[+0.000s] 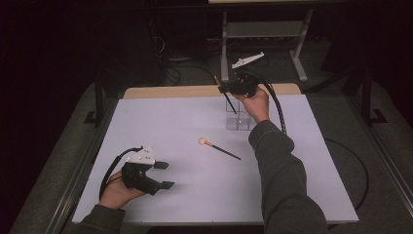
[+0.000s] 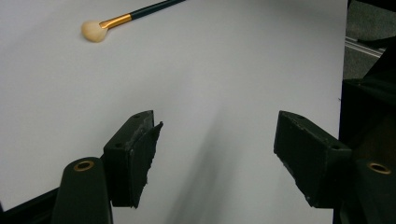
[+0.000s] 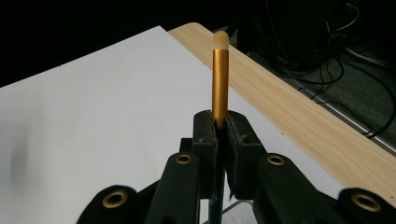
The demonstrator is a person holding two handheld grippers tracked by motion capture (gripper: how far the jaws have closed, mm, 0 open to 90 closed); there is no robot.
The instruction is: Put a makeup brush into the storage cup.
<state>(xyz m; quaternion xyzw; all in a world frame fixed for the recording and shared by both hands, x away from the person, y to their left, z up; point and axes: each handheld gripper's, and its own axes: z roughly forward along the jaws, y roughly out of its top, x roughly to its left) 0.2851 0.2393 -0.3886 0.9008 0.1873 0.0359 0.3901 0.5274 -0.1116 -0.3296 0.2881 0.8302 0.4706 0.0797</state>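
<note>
My right gripper (image 1: 227, 90) is held up over the far side of the white table (image 1: 160, 122), shut on a thin makeup brush (image 1: 232, 104). In the right gripper view its gold ferrule and cream tip (image 3: 220, 70) rise straight out of the shut jaws of my right gripper (image 3: 219, 127). The brush's dark handle slants down into a clear acrylic holder (image 1: 238, 121). A second brush (image 1: 218, 148) with a round cream head lies flat mid-table, also at the top of the left gripper view (image 2: 116, 21). My left gripper (image 1: 166, 175) rests open near the front left, empty (image 2: 215, 140).
A light wooden strip (image 1: 195, 91) runs along the table's far edge, with a metal stand (image 1: 263, 34) and cables on the dark floor behind it. The table's right edge (image 2: 340, 70) drops off beside my left gripper.
</note>
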